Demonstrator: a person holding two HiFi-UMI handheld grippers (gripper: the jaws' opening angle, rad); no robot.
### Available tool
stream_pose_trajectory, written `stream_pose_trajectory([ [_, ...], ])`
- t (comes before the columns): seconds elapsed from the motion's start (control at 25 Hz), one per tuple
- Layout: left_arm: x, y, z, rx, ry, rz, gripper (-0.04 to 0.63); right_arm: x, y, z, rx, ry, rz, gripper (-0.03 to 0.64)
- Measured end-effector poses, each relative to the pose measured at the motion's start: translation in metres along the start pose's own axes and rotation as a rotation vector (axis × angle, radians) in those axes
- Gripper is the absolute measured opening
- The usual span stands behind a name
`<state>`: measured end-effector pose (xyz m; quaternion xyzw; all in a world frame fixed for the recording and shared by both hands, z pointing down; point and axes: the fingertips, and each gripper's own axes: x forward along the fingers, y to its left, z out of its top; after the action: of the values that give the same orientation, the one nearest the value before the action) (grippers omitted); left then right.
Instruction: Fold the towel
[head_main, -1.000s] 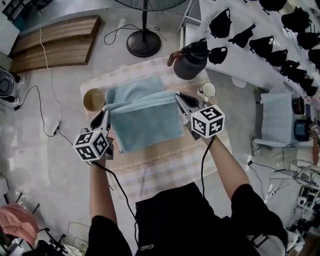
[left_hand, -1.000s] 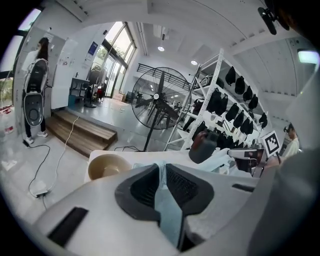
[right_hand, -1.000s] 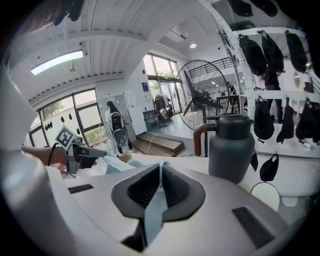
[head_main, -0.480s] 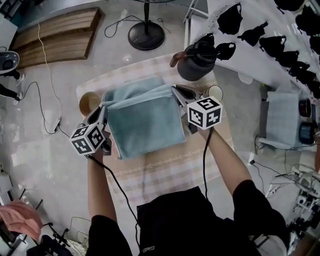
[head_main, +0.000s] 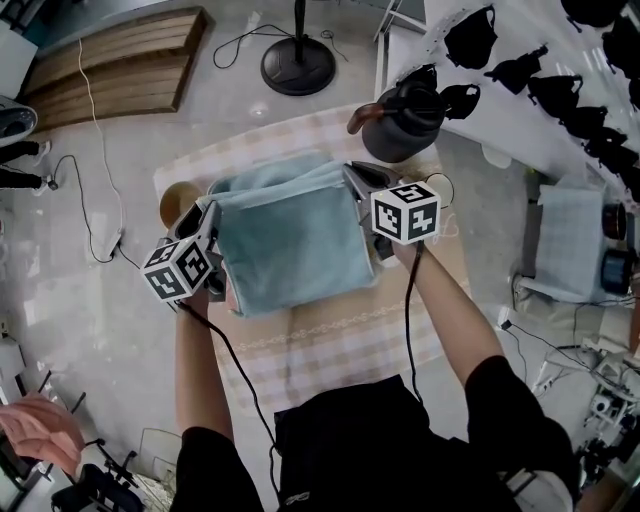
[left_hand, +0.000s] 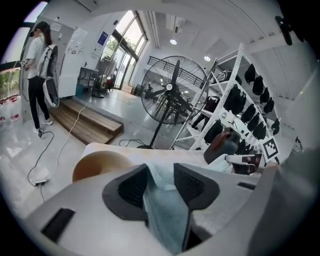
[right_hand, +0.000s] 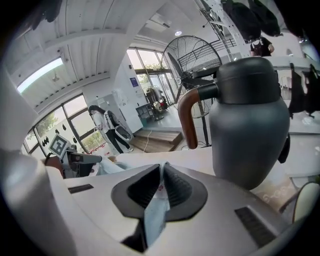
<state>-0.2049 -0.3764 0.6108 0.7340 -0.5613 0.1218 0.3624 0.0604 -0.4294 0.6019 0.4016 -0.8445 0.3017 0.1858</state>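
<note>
Head view: centre frame, the towel (head_main: 290, 240) lies folded over on the table (head_main: 330, 340), the fold just laid. Jaws of your left gripper (head_main: 207, 214) are opening around its corner; your right gripper (head_main: 352, 176) pinches its edge. Next, probably release that too.

At the bottom centre of the frame the left gripper (left_hand: 161, 172) has its dark jaws opening, with a fold of blue towel (left_hand: 167, 215) hanging between them, slack against the left pad. A brown bowl (left_hand: 95, 164) sits left of the jaws. A fan (left_hand: 172, 95) stands at upper centre, with a dark kettle (left_hand: 222, 145) and a rack (left_hand: 240, 100) to the right. A person (left_hand: 36, 75) stands at upper left beside a wooden step (left_hand: 85, 125).
</note>
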Motion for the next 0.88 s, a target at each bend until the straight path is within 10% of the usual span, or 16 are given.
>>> stream_pose_trajectory([
  [0.2,-0.011,-0.016,0.006,0.051,-0.046,-0.056,0.275,-0.001,-0.001,0.001,0.017,-0.024,0.033,0.222],
  [0.52,-0.043,-0.013,-0.027,0.069,0.006,-0.035,0.275,-0.024,0.001,-0.022,-0.022,0.02,0.057,0.238],
  [0.88,-0.094,-0.033,-0.149,0.073,0.169,-0.076,0.275,-0.092,0.027,-0.136,-0.062,0.181,0.069,0.238],
])
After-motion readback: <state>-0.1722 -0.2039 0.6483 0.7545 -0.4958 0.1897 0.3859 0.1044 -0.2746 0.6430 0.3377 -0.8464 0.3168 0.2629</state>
